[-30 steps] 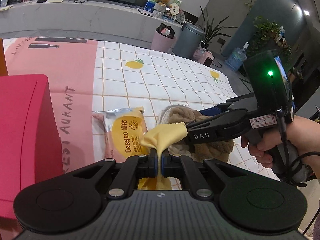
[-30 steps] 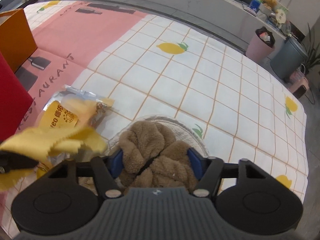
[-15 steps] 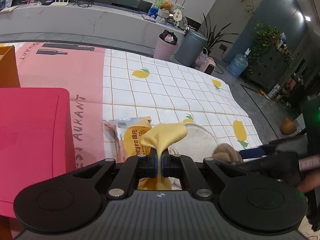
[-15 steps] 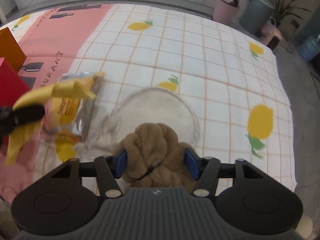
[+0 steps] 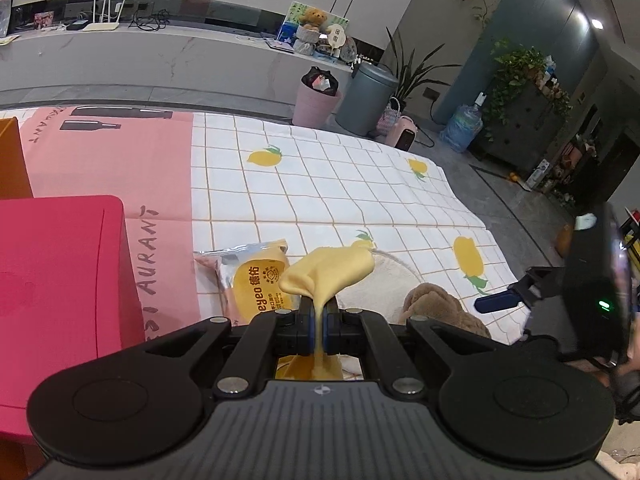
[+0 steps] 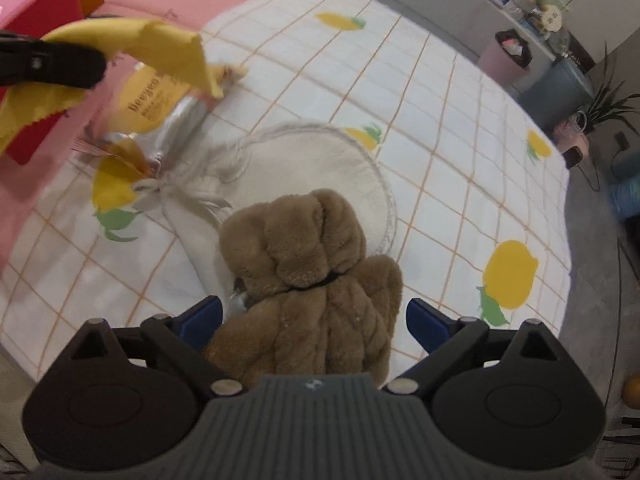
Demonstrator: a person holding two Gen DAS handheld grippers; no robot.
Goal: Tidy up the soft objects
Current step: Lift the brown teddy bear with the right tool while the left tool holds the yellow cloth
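Note:
My left gripper [image 5: 319, 320] is shut on a yellow cloth [image 5: 328, 272] and holds it above the table; the cloth also shows in the right wrist view [image 6: 160, 46]. My right gripper [image 6: 314, 316] is open, its blue pads wide apart on either side of a brown plush toy [image 6: 312, 264] that lies on the tablecloth near the front edge. The plush also shows in the left wrist view [image 5: 436, 308]. A white round fabric piece [image 6: 312, 168] with a drawstring lies flat just beyond the plush.
A yellow and silver snack packet [image 5: 256, 280] lies left of the white fabric. A red box [image 5: 56, 280] and an orange box [image 5: 12, 156] stand at the left. The lemon-print tablecloth [image 5: 320, 184] stretches away; its edge is near on the right.
My right gripper has opened and let go of the brown plush, which now rests near the front edge. The left gripper has risen slightly, still holding the yellow cloth.

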